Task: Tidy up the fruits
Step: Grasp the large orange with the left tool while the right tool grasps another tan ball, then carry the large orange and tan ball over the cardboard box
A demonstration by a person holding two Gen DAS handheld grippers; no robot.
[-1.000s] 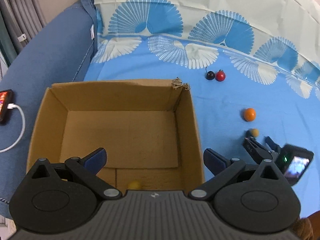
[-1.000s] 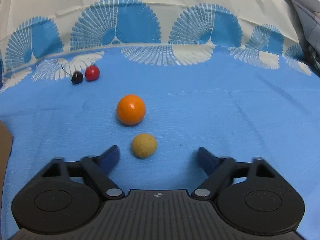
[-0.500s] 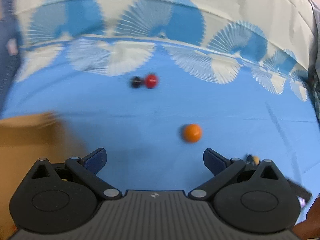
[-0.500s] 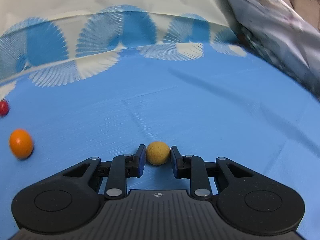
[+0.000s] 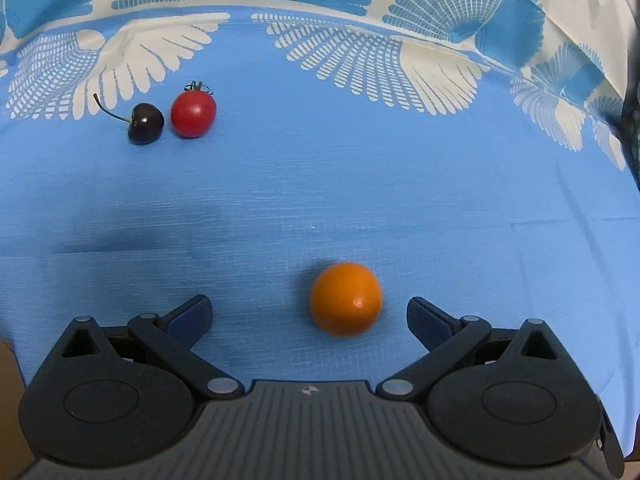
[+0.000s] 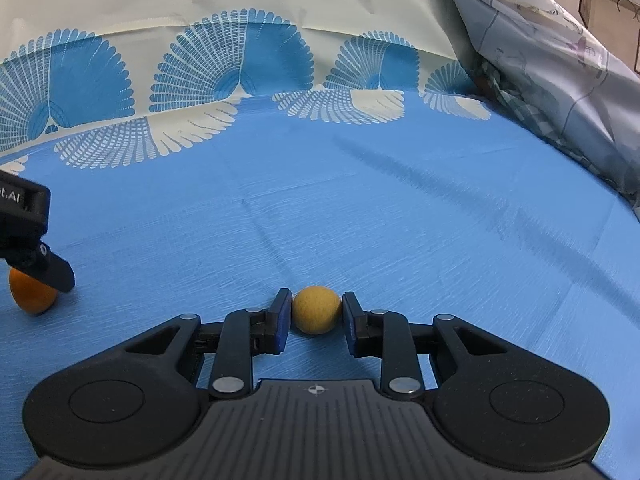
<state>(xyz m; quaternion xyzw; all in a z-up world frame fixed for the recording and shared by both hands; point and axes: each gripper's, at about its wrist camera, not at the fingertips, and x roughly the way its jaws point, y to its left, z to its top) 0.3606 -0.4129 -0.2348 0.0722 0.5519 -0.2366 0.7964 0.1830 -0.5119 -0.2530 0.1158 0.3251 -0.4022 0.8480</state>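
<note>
Even indoor light, soft shadows, fisheye-bent edges, slight motion blur.

You see a blue cloth [image 5: 360,184] with white fans, an orange ball [image 5: 346,299], a red tomato [image 5: 193,112], a dark cherry [image 5: 146,123], a yellow ball [image 6: 317,309].

A bed covered by a bright blue woven sheet [image 5: 400,184] with white and blue fan-shaped prints along its far edge carries four small fruits. A round orange fruit [image 5: 346,299] lies just ahead of the left hand-held gripper [image 5: 309,312], between its spread fingers and nearer the right one. Farther ahead and to the left, a dark cherry with a curved stem [image 5: 145,123] lies just beside a red cherry tomato [image 5: 193,111]. A small dull-yellow ball-shaped fruit [image 6: 317,309] rests on the sheet, pinched by the right hand-held gripper [image 6: 314,318].
</note>
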